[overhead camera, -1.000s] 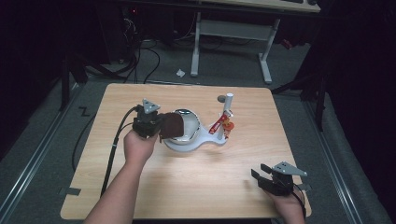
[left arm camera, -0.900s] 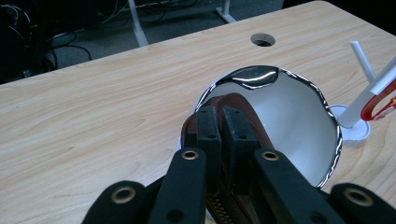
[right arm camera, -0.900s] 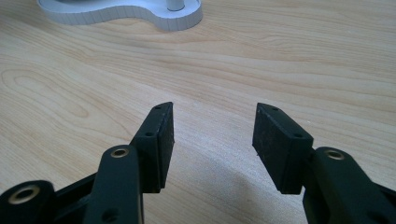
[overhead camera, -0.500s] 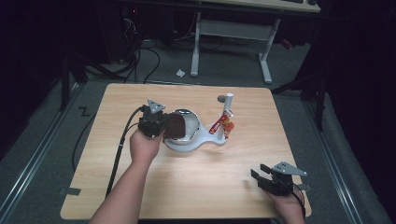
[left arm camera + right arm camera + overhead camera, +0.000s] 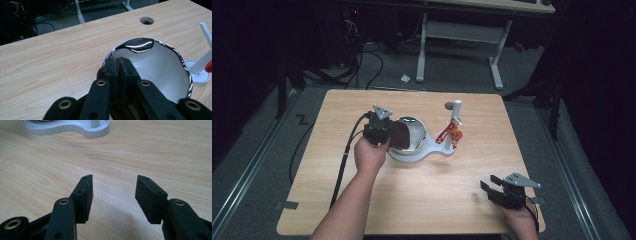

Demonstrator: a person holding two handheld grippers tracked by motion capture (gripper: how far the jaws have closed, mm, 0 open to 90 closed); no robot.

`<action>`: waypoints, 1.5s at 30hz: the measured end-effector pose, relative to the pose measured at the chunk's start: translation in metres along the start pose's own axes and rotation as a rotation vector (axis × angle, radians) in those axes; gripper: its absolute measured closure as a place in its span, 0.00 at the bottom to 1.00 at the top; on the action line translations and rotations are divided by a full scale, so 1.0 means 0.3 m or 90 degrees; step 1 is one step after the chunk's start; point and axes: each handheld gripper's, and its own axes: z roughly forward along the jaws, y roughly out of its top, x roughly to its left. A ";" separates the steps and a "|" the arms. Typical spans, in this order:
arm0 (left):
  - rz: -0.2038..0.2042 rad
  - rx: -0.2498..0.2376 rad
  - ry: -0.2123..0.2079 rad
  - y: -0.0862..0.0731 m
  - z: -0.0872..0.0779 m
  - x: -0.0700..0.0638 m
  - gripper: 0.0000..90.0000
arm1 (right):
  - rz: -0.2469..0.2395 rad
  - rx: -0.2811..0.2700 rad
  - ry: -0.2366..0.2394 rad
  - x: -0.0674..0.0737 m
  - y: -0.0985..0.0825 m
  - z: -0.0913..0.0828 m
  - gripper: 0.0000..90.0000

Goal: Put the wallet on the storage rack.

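The table is the largest thing here: a pale wood-grain top with rounded corners and a small round hole near its far edge. It stands on grey carpet in a dim room, with loose cables on the floor to the far left and the white legs of another desk beyond.

Near the middle of the table, a little to the far side, sits a white base plate with a curved outline. On its left part stands a shiny metal bowl, mirror-bright at the rim and pale white inside. On its right part a thin white post rises, with a small red piece hanging against it.

The left gripper is at the bowl's left rim. Its jaws are pressed almost together, with a dark brown flat thing pinched between them, right at the edge of the bowl.

The right gripper rests low over the near right corner of the table, well apart from the bowl and the base plate. Its jaws stand wide, with bare wood between them.
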 end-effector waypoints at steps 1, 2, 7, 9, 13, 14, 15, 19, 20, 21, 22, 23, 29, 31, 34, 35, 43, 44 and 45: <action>0.001 -0.003 0.000 0.003 0.004 -0.003 0.95 | -0.001 0.000 -0.001 0.000 0.000 -0.001 0.54; 0.000 -0.002 0.000 0.006 0.008 -0.006 0.95 | -0.002 0.000 -0.002 0.000 0.000 -0.001 0.54; 0.000 -0.013 -0.006 0.020 0.017 -0.019 0.94 | -0.002 0.002 0.000 -0.003 -0.001 0.002 0.54; -0.003 -0.028 -0.008 0.027 0.012 -0.025 0.92 | -0.004 0.003 -0.002 -0.001 -0.001 0.002 0.54; -0.011 -0.038 -0.014 0.028 0.008 -0.025 0.79 | -0.006 0.002 -0.003 0.001 0.000 0.000 0.54; -0.012 -0.041 -0.016 0.026 0.007 -0.025 0.77 | -0.005 0.002 -0.003 0.000 -0.001 0.001 0.54; -0.014 -0.045 -0.017 0.023 0.005 -0.023 0.75 | -0.004 0.002 -0.003 0.001 -0.001 0.001 0.54; -0.018 -0.060 -0.033 0.013 -0.006 -0.012 0.62 | -0.009 0.002 -0.003 0.002 0.000 0.002 0.54; -0.021 -0.059 -0.039 0.011 -0.007 -0.008 0.57 | -0.009 0.003 -0.003 0.002 -0.001 0.002 0.54; -0.023 -0.057 -0.044 0.009 -0.008 -0.005 0.55 | -0.008 0.004 -0.004 0.004 -0.001 0.002 0.54; -0.022 -0.058 -0.042 0.007 -0.011 -0.003 0.54 | -0.008 0.005 -0.002 0.004 0.000 0.002 0.54; -0.020 -0.062 -0.044 0.005 -0.015 0.000 0.51 | -0.006 0.005 0.000 0.005 0.001 0.002 0.54; -0.021 -0.065 -0.075 0.002 -0.050 0.023 0.44 | -0.005 0.008 -0.002 0.004 0.002 0.005 0.54; -0.019 -0.066 -0.079 0.001 -0.066 0.033 0.42 | -0.007 0.009 -0.002 0.003 0.002 0.006 0.54; -0.018 -0.071 -0.089 -0.010 -0.093 0.050 0.40 | -0.008 0.010 -0.002 0.004 0.001 0.008 0.54; -0.021 -0.072 -0.094 -0.013 -0.098 0.056 0.39 | -0.008 0.010 -0.002 0.005 0.002 0.008 0.54; -0.031 -0.079 -0.103 -0.078 -0.155 0.109 0.34 | -0.014 0.011 -0.004 0.009 0.001 0.011 0.54; -0.032 -0.080 -0.102 -0.088 -0.163 0.117 0.33 | -0.015 0.011 -0.005 0.010 0.001 0.011 0.54; -0.035 -0.081 -0.101 -0.098 -0.170 0.125 0.33 | -0.014 0.012 -0.005 0.011 0.001 0.011 0.54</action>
